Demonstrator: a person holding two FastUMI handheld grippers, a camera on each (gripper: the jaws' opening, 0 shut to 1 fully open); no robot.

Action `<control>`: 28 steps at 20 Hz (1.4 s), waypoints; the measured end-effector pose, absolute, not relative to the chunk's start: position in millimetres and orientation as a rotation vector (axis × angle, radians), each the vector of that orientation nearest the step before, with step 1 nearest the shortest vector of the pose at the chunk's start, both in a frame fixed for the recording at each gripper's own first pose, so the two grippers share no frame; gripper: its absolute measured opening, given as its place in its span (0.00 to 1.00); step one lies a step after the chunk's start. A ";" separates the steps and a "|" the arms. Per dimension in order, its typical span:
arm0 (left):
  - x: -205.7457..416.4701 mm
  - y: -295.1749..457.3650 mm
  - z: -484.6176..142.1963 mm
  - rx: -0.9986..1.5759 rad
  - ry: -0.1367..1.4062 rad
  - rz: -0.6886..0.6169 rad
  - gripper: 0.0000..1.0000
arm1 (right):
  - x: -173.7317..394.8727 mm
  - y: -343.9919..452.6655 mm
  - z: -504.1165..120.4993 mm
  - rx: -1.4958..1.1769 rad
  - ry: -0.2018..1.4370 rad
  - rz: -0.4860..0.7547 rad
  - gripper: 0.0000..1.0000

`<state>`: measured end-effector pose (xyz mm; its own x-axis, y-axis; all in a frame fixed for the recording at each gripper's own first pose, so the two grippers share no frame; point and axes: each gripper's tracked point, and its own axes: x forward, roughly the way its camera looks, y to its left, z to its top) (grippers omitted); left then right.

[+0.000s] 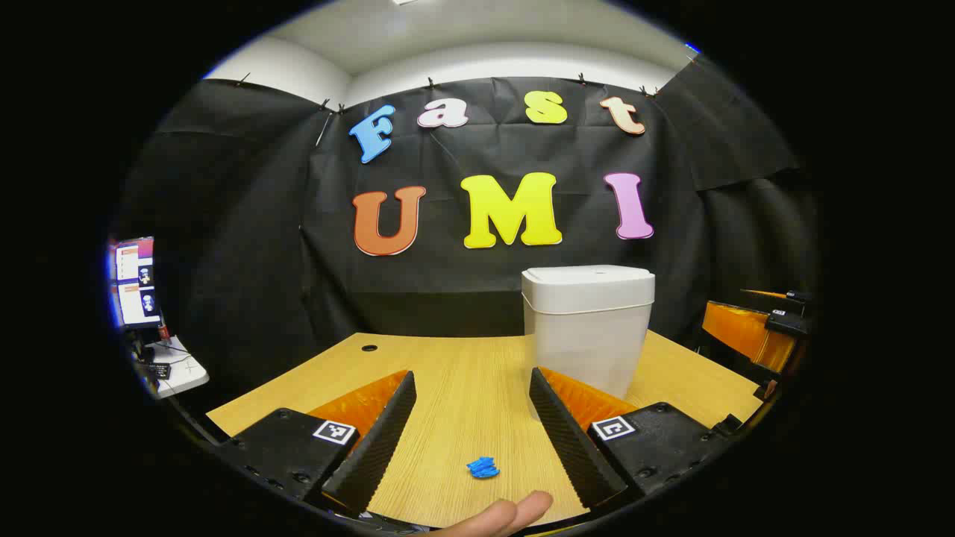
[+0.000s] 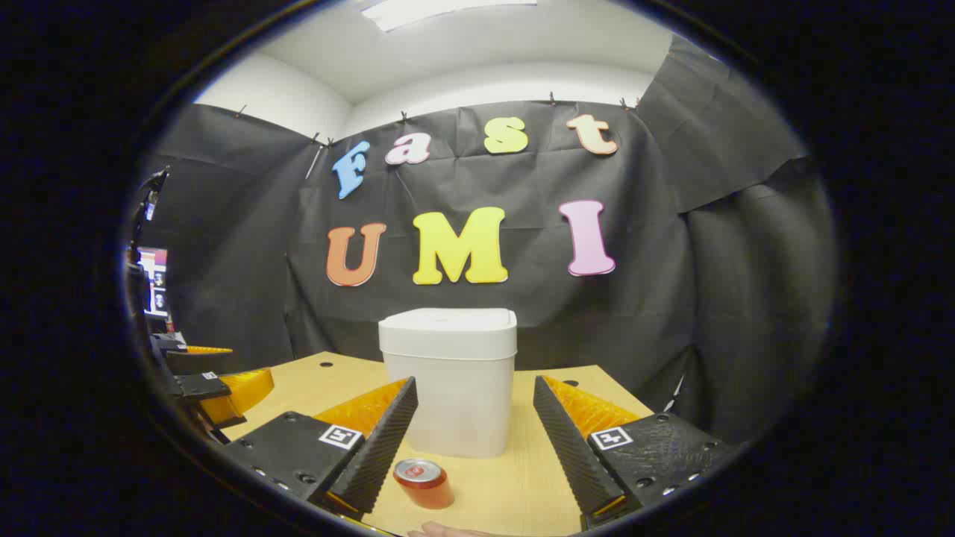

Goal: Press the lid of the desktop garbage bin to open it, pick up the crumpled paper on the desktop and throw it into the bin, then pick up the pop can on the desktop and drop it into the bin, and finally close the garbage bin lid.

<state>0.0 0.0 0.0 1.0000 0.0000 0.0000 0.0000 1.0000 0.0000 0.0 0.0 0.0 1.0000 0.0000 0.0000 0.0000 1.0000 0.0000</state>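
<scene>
A white desktop bin (image 1: 588,339) stands on the wooden table (image 1: 462,373) with its lid (image 1: 588,282) shut. A small blue crumpled paper (image 1: 483,468) lies on the table, low between the fingers of my left gripper (image 1: 471,374), which is open and holds nothing. In the right gripper view the bin (image 2: 449,388) stands straight ahead, and a red pop can (image 2: 424,483) rests in front of it with its silver top toward the camera. My right gripper (image 2: 474,380) is open above the can, its fingers apart on either side.
The right gripper's body (image 1: 753,328) shows at the table's right edge, the left gripper's body (image 2: 216,388) at the left. A person's fingertip (image 1: 507,514) pokes in at the bottom. A monitor (image 1: 136,282) stands off the table's left. A cable hole (image 1: 369,347) marks the far left.
</scene>
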 end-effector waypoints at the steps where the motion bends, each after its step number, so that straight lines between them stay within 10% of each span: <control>1: 0.0 1.7 0.8 -0.007 0.003 -0.002 0.99 | -0.7 -0.9 -0.8 -0.011 0.005 -0.016 0.96; 28: -7.7 13.0 14.6 0.001 -0.036 -0.002 0.99 | -4.5 -10.2 -1.5 -0.041 0.032 -0.048 0.96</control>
